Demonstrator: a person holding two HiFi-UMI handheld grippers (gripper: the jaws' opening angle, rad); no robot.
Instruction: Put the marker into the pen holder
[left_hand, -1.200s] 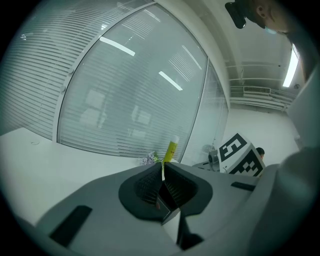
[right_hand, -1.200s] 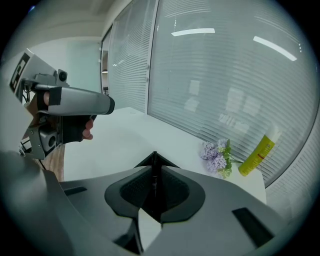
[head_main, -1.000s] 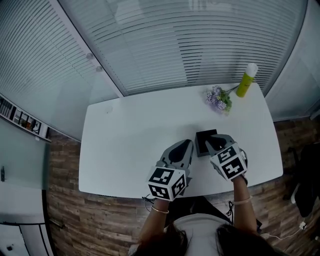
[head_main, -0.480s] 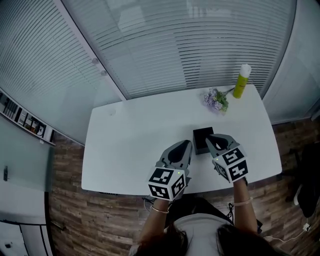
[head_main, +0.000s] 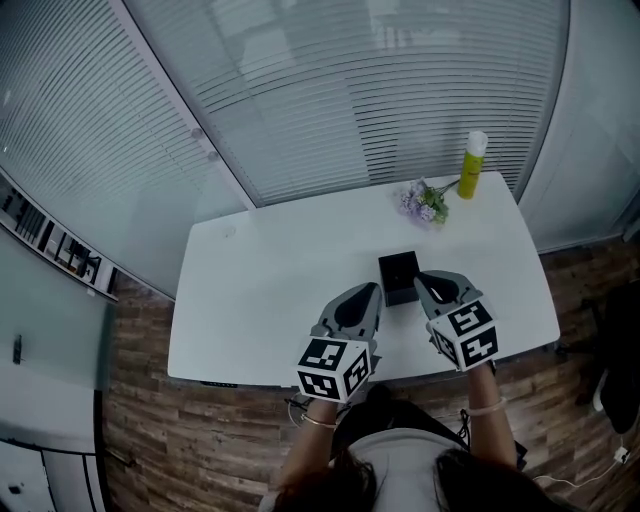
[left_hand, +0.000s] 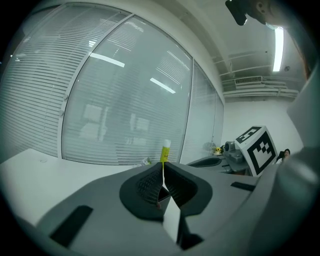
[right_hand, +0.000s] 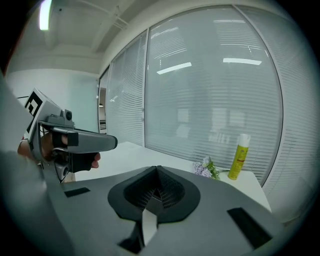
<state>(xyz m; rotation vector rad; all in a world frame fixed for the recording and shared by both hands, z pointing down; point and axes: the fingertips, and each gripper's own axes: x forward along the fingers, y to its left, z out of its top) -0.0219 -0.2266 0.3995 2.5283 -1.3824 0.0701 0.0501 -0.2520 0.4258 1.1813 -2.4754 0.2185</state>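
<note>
— Left gripper (head_main: 366, 296) and right gripper (head_main: 426, 281): what does the head view give?

— Both hang over the near side of the white tabletop (head_main: 270, 290), on either side of the small black square pen holder (head_main: 398, 275). The right one is just beside it, the left one near it. I see no marker anywhere; it may be down inside the holder, but its dark mouth tells me nothing.

— So how would you handle this step?

— My judgement: look into the holder first. Any move from here should go up and away from it, since a nudge could tip such a light box. The yellow spray bottle (head_main: 470, 168) and the purple flower sprig (head_main: 420, 202) stand well apart at the far edge, so they are no worry.

— And the left gripper view?

— Its jaws are pressed together, with only a thin slit between the ribbed pads and nothing in it.

— The right gripper view?

— Same story: the jaws meet and nothing is caught between them. Neither view takes in the holder or a marker.
</note>
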